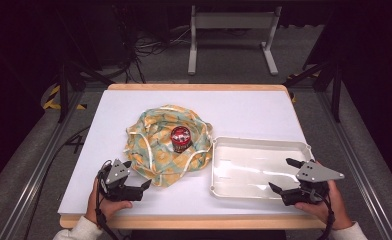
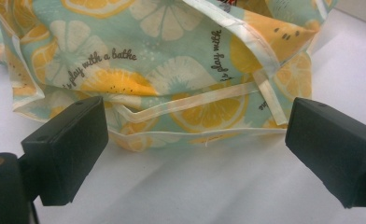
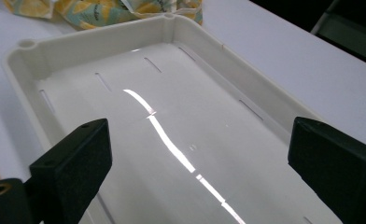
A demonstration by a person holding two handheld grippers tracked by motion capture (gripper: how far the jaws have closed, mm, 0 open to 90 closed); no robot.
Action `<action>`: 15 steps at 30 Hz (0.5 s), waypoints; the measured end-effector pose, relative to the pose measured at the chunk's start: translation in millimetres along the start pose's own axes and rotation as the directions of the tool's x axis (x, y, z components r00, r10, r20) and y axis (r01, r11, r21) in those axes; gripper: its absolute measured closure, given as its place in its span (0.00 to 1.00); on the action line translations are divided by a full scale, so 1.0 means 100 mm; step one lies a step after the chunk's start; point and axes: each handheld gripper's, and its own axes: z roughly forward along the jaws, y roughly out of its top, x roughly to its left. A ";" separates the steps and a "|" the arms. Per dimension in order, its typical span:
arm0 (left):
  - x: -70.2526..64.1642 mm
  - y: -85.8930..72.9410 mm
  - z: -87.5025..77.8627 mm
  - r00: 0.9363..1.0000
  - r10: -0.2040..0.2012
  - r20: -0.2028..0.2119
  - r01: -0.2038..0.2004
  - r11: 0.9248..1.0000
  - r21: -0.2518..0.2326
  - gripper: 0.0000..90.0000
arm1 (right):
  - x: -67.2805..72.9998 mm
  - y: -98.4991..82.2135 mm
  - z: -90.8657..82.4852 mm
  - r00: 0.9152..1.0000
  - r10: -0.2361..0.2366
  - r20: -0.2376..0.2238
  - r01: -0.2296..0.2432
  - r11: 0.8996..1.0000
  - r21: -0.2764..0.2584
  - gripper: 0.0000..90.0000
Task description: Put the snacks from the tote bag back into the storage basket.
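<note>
Left tongs (image 1: 137, 175): spread wide, just near of the fruit cloth (image 1: 154, 150).
Right tongs (image 1: 283, 175): spread wide over the white tray (image 1: 254, 145).
Red can (image 1: 180, 138): sat on the cloth, mid table (image 1: 244, 107).

White table (image 1: 254, 107) bears patterned cloth (image 1: 154, 150) and tray (image 1: 259, 145).

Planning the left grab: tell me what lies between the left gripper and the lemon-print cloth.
Only bare white table: in the left gripper view the open left gripper faces the cloth hem, nothing between.
</note>
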 end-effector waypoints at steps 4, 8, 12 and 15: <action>0.01 -0.03 -0.02 1.000 0.001 0.013 -0.001 1.000 -0.003 0.07 | -0.07 -0.03 0.02 0.999 0.044 -0.014 -0.044 0.999 -0.004 0.08; 0.03 -0.08 -0.07 1.000 -0.004 -0.006 0.004 1.000 -0.012 0.07 | -0.06 0.00 0.07 0.998 0.061 0.008 -0.061 0.998 -0.026 0.10; 0.06 -0.08 -0.09 1.000 -0.018 -0.001 0.018 0.999 -0.036 0.07 | -0.05 0.01 0.12 0.998 0.063 0.002 -0.063 0.998 0.007 0.12; 0.05 -0.08 -0.08 1.000 -0.010 -0.002 0.010 1.000 -0.028 0.06 | -0.05 0.00 0.12 0.998 0.058 0.007 -0.058 0.998 0.011 0.18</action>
